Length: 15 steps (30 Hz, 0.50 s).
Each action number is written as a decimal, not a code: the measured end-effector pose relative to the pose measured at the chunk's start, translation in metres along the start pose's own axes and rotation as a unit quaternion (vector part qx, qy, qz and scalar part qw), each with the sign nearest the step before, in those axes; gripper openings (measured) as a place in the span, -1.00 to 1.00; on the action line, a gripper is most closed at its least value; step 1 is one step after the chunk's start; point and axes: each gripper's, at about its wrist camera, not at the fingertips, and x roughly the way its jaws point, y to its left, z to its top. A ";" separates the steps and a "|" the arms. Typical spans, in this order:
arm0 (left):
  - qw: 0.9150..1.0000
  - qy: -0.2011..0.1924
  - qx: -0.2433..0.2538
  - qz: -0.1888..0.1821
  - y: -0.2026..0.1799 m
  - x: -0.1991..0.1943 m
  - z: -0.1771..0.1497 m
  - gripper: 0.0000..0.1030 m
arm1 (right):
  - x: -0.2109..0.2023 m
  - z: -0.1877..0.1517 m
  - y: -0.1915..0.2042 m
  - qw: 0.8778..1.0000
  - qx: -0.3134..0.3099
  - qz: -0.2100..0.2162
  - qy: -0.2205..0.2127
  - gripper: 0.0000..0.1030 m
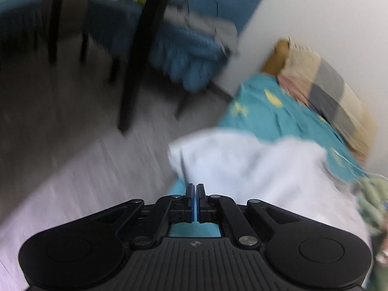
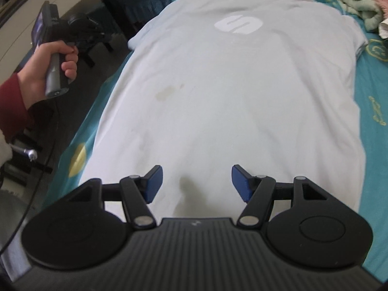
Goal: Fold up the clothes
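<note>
Lying flat on a teal bedsheet, a white T-shirt spreads out ahead of the right gripper, its collar at the far end and a white logo on the chest beyond the fingertips. The right gripper's blue pads stand well apart above the shirt's near hem, with nothing pinched between them. Off to that gripper's left, beyond the bed's edge, a hand in a dark red sleeve grips the handle of the other tool. In the blurred left wrist view, the left gripper is clenched, its pads pressed together; no cloth is seen caught in them. The shirt lies ahead and to the right of this gripper, its edge close to the fingertips, whether touching cannot be told. Farther right along the bed sit a checked pillow and a pale green cloth; ahead to the left is grey floor with dark chair legs.
</note>
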 end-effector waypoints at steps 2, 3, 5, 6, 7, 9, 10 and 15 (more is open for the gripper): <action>0.999 0.039 -0.006 -0.029 0.006 -0.014 -0.019 -0.77 | -0.001 -0.004 0.006 1.000 -0.008 0.013 -0.004 0.27; 0.997 0.063 0.000 -0.042 0.006 -0.023 -0.031 -0.61 | -0.001 -0.006 0.009 1.000 -0.010 0.025 -0.006 0.27; 0.993 0.104 0.018 -0.058 0.005 -0.045 -0.058 -0.45 | -0.002 -0.009 0.016 0.998 -0.020 0.053 -0.007 0.27; 0.990 0.126 0.031 -0.059 0.002 -0.057 -0.073 -0.28 | -0.003 -0.011 0.022 0.998 -0.030 0.062 -0.010 0.27; 0.987 0.145 0.041 -0.058 0.001 -0.068 -0.086 -0.12 | -0.005 -0.014 0.028 0.997 -0.043 0.067 -0.014 0.27; 0.981 0.179 0.055 -0.050 -0.003 -0.088 -0.111 -0.04 | -0.007 -0.021 0.042 0.994 -0.079 0.072 -0.018 0.28; 0.980 0.187 0.054 -0.046 -0.003 -0.097 -0.119 -0.04 | -0.006 -0.025 0.049 0.992 -0.101 0.079 -0.014 0.28; 0.985 0.163 0.033 -0.053 0.001 -0.154 -0.134 0.00 | 0.005 -0.053 0.095 0.968 -0.224 0.114 0.015 0.28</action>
